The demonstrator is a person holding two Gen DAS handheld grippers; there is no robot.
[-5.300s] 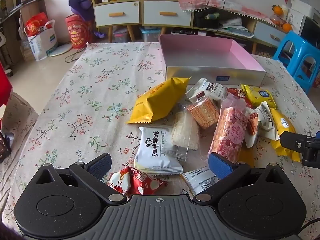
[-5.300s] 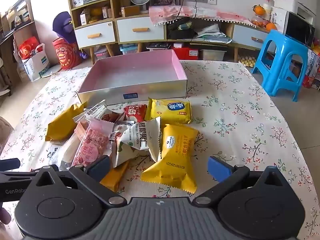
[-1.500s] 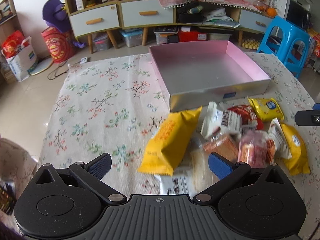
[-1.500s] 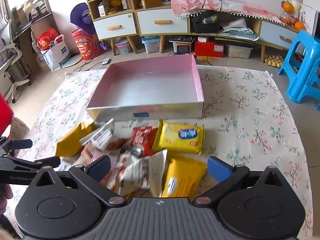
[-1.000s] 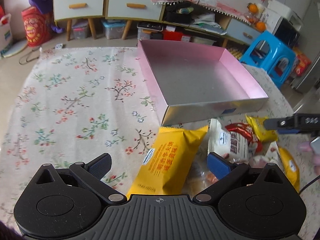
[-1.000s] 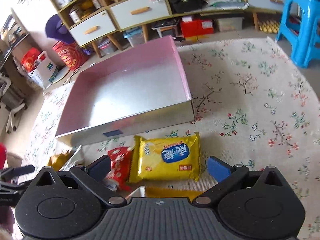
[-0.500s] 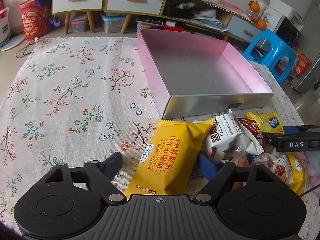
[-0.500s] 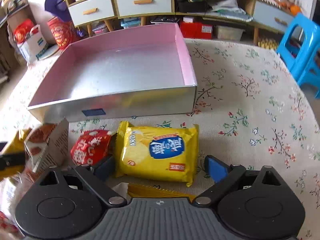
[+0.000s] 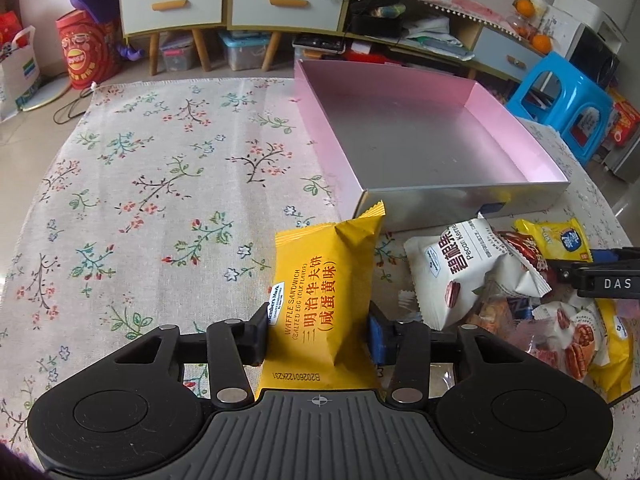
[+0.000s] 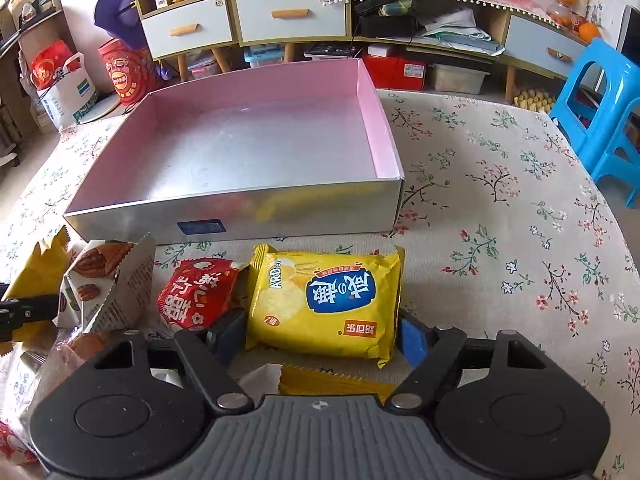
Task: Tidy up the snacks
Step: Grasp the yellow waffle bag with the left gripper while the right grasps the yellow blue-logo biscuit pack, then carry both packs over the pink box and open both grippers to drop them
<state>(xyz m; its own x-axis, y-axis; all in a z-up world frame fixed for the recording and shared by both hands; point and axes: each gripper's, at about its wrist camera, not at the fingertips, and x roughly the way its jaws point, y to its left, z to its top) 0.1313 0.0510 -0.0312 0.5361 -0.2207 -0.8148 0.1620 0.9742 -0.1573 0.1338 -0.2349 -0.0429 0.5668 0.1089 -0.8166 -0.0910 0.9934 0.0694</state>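
Observation:
My left gripper [image 9: 318,330] is shut on an orange-yellow waffle sandwich pack [image 9: 322,292], its pads pressed on both long sides. My right gripper [image 10: 320,332] is shut on a yellow cracker pack with a blue label [image 10: 326,300], one finger on each end. The empty pink-lined silver box [image 9: 460,204] [image 10: 236,216] stands just beyond both packs. Beside the cracker pack lie a red pack [image 10: 198,296] and a white pecan pack [image 9: 460,272] [image 10: 108,284]. The right gripper's finger also shows at the right edge of the left wrist view [image 9: 604,278].
Several more snack packs are piled at the right of the left wrist view [image 9: 568,332]. The floral tablecloth [image 9: 152,184] covers the table. A blue stool [image 10: 600,112] stands off the table's right side. Cabinets and clutter line the back wall.
Both grippers moved down and forward and closed: the left onto the waffle sandwich pack, the right onto the yellow cracker pack. Both were wide open a second ago.

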